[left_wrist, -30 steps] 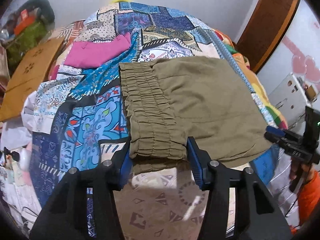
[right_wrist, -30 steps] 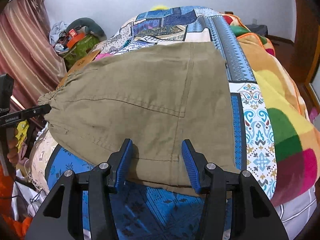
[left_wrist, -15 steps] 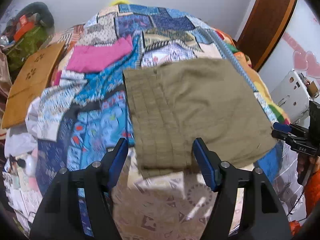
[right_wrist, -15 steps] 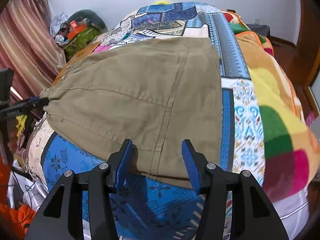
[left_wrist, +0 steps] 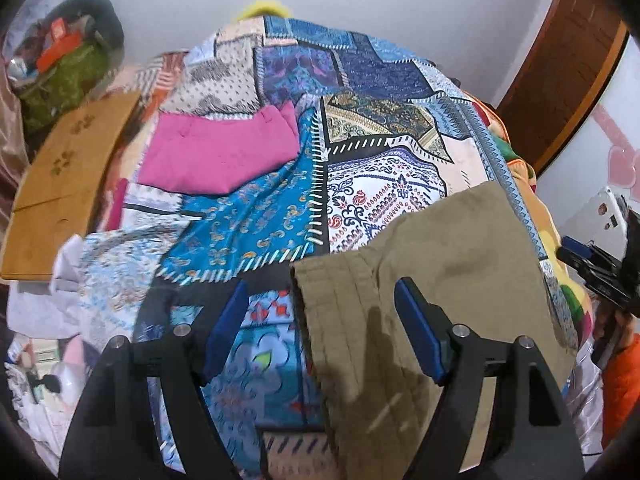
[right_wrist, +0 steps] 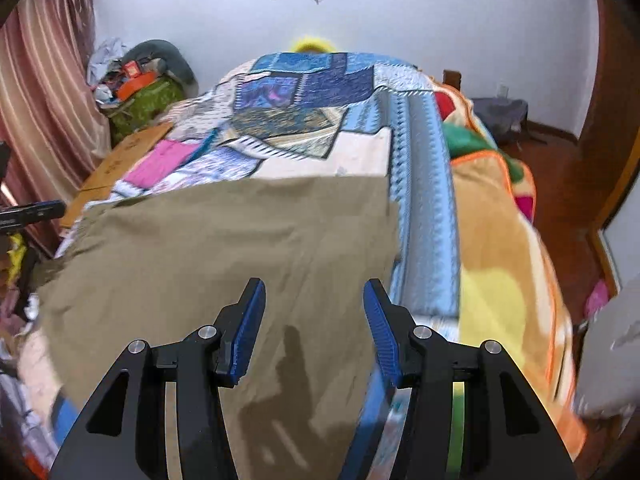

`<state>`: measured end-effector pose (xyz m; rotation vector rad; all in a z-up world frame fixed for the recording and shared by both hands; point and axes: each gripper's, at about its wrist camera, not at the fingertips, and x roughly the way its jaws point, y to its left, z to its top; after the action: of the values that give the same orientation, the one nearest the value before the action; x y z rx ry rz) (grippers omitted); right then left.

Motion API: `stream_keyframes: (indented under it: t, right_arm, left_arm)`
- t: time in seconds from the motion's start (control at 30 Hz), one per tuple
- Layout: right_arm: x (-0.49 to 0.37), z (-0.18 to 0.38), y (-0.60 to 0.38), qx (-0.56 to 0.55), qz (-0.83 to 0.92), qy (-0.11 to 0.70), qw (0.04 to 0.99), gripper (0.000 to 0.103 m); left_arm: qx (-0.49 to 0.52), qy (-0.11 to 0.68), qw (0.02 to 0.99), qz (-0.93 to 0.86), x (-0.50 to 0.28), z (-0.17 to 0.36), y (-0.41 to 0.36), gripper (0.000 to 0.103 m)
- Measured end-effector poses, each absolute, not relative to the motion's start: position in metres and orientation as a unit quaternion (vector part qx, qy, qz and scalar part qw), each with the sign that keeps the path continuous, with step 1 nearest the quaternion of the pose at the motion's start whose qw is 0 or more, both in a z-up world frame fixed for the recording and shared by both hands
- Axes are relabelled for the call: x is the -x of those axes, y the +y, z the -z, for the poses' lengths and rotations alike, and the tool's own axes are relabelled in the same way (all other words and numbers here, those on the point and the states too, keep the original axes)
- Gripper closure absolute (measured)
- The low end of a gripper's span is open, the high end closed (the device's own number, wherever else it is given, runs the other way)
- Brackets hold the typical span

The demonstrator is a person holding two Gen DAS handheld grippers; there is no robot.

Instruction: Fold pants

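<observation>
Olive pants (left_wrist: 440,260) lie folded into a flat rectangle on the patchwork quilt (left_wrist: 248,216), with the elastic waistband on their left edge in the left wrist view. My left gripper (left_wrist: 320,284) hovers over that waistband corner. Its jaws are opening and the pads do not press on the cloth. My right gripper (right_wrist: 314,282) hangs open above the other end of the pants (right_wrist: 220,248), holding nothing. Each gripper shows at the edge of the other's view: the right gripper (left_wrist: 592,264) and the left gripper (right_wrist: 32,212).
A pink garment (left_wrist: 216,156) lies farther up the quilt. A cardboard sheet (left_wrist: 60,184) and a green bag (left_wrist: 60,80) with clutter sit at the left bedside. A bright fleece blanket (right_wrist: 500,260) drapes the bed's right side. A wooden door (left_wrist: 560,80) stands beyond.
Both grippers have moved forward over the bed, so the pants now sit low in both views. The left jaws have widened away from the waistband edge. The right jaws keep the same width.
</observation>
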<state>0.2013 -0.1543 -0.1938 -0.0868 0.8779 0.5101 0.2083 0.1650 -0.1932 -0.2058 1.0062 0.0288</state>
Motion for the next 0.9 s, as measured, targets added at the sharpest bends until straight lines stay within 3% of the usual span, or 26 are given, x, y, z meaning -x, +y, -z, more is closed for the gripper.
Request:
stream_keyframes:
  t: [0.37, 0.47, 0.53, 0.63, 0.77, 0.9]
  right_arm:
    - [-0.304, 0.232, -0.14, 0.021, -0.223, 0.436, 0.872, 0.057]
    - [-0.323, 0.243, -0.13, 0.025, -0.229, 0.45, 0.863, 0.067]
    - [-0.328, 0.252, -0.12, 0.057, -0.223, 0.462, 0.857, 0.083]
    - [-0.334, 0.264, -0.112, 0.089, -0.215, 0.467, 0.853, 0.091]
    - [-0.333, 0.264, -0.112, 0.092, -0.2, 0.474, 0.853, 0.091]
    - [-0.331, 0.249, -0.109, 0.098, -0.189, 0.502, 0.838, 0.085]
  left_arm:
    - [0.105, 0.512, 0.853, 0.004, -0.245, 0.241, 0.169, 0.027]
    - [0.127, 0.504, 0.854, 0.004, -0.243, 0.244, 0.176, 0.028]
    - [0.129, 0.5, 0.856, -0.003, -0.242, 0.244, 0.178, 0.032]
    - [0.134, 0.497, 0.857, -0.018, -0.241, 0.243, 0.18, 0.033]
    - [0.154, 0.496, 0.854, -0.029, -0.239, 0.242, 0.185, 0.033]
    - [0.1, 0.49, 0.865, -0.045, -0.233, 0.221, 0.172, 0.034]
